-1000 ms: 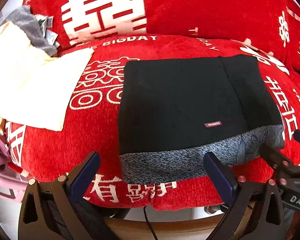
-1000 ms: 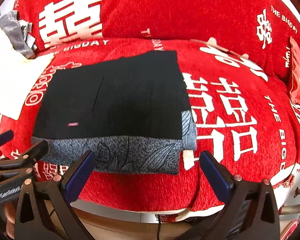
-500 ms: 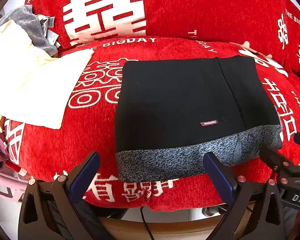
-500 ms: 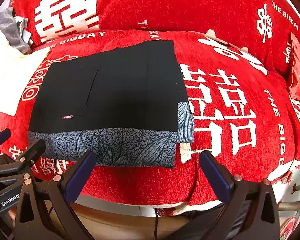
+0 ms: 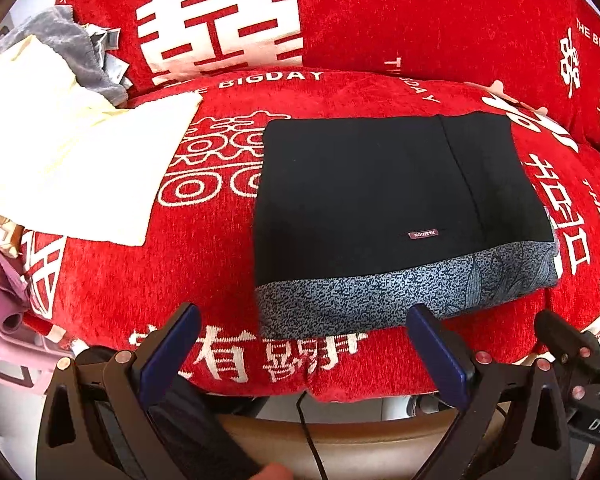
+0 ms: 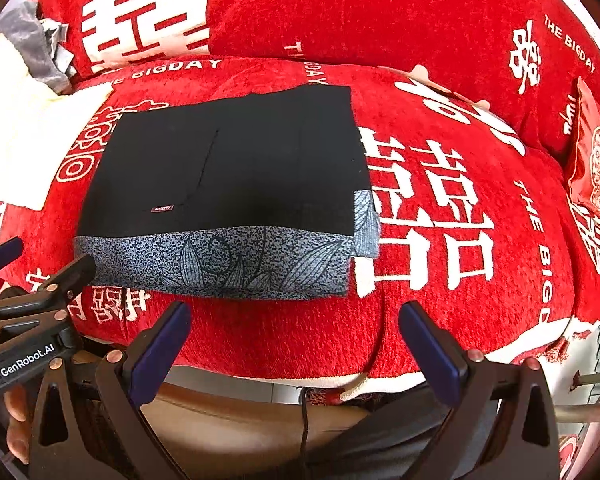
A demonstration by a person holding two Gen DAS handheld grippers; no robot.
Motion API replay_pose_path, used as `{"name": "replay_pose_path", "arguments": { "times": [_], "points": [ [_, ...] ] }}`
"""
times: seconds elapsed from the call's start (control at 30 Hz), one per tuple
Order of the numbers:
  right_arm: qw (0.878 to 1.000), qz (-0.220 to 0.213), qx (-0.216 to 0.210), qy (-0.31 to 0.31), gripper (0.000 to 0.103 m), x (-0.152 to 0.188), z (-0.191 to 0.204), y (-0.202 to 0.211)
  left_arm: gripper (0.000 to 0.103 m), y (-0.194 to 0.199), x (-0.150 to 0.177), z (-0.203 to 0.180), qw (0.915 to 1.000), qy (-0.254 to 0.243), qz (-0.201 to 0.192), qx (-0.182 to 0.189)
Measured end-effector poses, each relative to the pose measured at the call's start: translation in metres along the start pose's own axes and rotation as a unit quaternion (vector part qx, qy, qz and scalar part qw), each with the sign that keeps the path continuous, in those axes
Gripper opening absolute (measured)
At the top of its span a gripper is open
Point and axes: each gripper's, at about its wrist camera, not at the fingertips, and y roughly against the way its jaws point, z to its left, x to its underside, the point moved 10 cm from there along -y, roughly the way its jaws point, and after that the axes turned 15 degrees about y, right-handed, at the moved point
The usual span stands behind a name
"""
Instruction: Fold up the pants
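The black pants (image 5: 380, 192) lie folded into a flat rectangle on the red sofa seat (image 5: 204, 264), with a grey leaf-patterned band along the near edge. They also show in the right wrist view (image 6: 228, 176). My left gripper (image 5: 304, 344) is open and empty, just in front of the pants' near edge. My right gripper (image 6: 292, 336) is open and empty, in front of the pants' near right corner. Each gripper shows at the edge of the other's view.
A cream cloth (image 5: 68, 160) and a grey cloth (image 5: 64, 44) lie at the left of the sofa. A red patterned packet (image 6: 592, 168) lies at the right. The sofa's front edge and a cable (image 5: 312, 432) are below the grippers. A pink object (image 5: 4, 344) is at far left.
Both grippers have drawn back slightly from the sofa and stayed open. The folded pants have not moved.
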Motion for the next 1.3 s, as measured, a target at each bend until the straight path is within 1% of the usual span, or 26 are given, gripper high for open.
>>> {"name": "replay_pose_path", "arguments": {
  "times": [0.17, 0.27, 0.4, 0.6, 0.73, 0.97, 1.13, 1.3],
  "points": [
    [1.000, -0.007, -0.001, 0.002, 0.103, -0.002, -0.005, 0.000, 0.103, 0.003, -0.002, -0.004, 0.9999, -0.013, -0.006, 0.004],
    [1.000, -0.006, 0.009, -0.005, 0.103, -0.003, -0.012, -0.003, 0.103, 0.001, -0.001, -0.004, 0.9999, -0.014, -0.004, 0.002],
    [1.000, -0.007, 0.008, -0.016, 0.103, -0.002, -0.017, -0.004, 0.103, -0.002, 0.001, -0.004, 0.9999, -0.013, 0.001, 0.006],
    [1.000, -0.006, 0.005, -0.010, 0.103, -0.002, -0.013, -0.006, 0.103, -0.001, 0.003, -0.008, 0.9997, -0.020, 0.000, 0.011],
    [1.000, -0.006, 0.005, -0.009, 0.103, -0.002, -0.011, -0.007, 0.103, -0.002, 0.003, -0.007, 0.9998, -0.014, 0.002, 0.011],
    [1.000, -0.007, 0.003, -0.009, 0.103, -0.002, -0.011, -0.009, 0.103, -0.004, 0.004, -0.008, 0.9995, -0.014, 0.009, 0.026],
    [1.000, -0.006, 0.003, -0.006, 0.103, -0.002, -0.011, -0.010, 0.103, -0.007, 0.008, -0.013, 0.9987, -0.012, 0.022, 0.046],
    [1.000, -0.009, 0.004, -0.010, 0.103, -0.003, -0.010, -0.009, 0.103, -0.007, 0.009, -0.015, 0.9981, -0.010, 0.024, 0.055]
  ]
}}
